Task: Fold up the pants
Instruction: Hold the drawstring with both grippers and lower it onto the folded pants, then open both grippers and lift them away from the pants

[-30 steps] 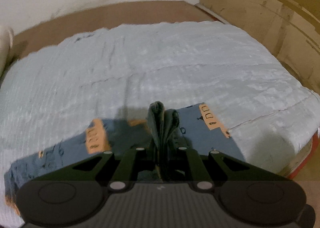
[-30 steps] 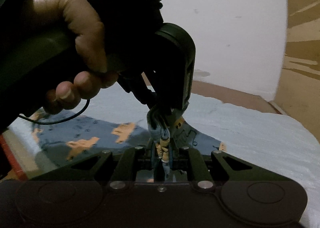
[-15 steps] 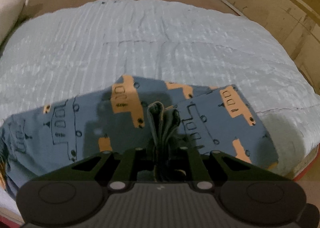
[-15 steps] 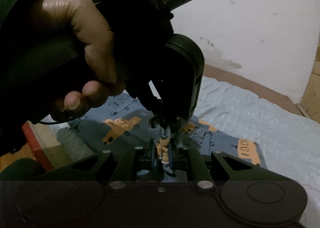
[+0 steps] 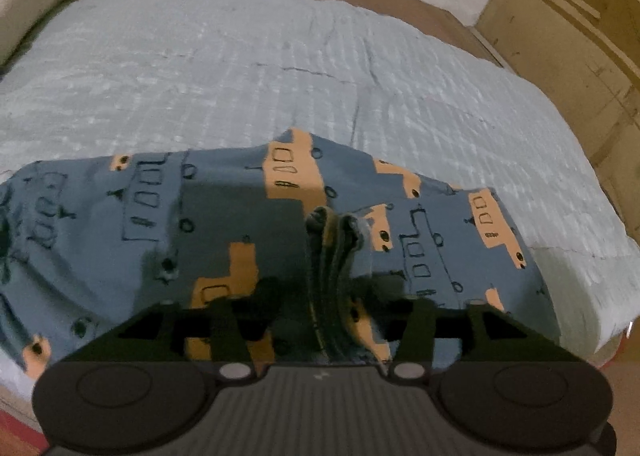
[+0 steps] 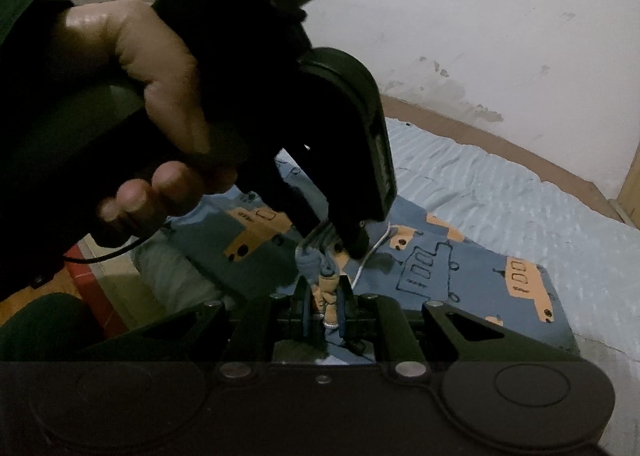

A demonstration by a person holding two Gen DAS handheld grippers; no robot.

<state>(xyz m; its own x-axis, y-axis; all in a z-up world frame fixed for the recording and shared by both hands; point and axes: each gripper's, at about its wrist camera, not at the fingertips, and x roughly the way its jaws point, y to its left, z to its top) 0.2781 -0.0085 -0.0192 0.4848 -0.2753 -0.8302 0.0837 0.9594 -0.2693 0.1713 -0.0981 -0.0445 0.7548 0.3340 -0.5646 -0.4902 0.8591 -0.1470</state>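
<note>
The left gripper [image 5: 332, 256] is clamped on a bunched fold of the pants [image 5: 224, 224]. The right gripper [image 6: 324, 292] pinches a gathered edge of the same cloth, just below the left tool's tips. The blue, orange-printed pants drape from both grips over the near part of the pale blue bedspread [image 5: 248, 64]. Beyond stands a white wall [image 6: 500, 16], possibly stained.

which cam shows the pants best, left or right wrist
The left wrist view. There the pants spread wide across the pale blue bedspread, pattern clear, a bunched edge pinched in the left gripper. In the right wrist view the hand holding the other gripper blocks much of them; only one patterned part shows, plus the fold clamped in the right gripper.
</note>
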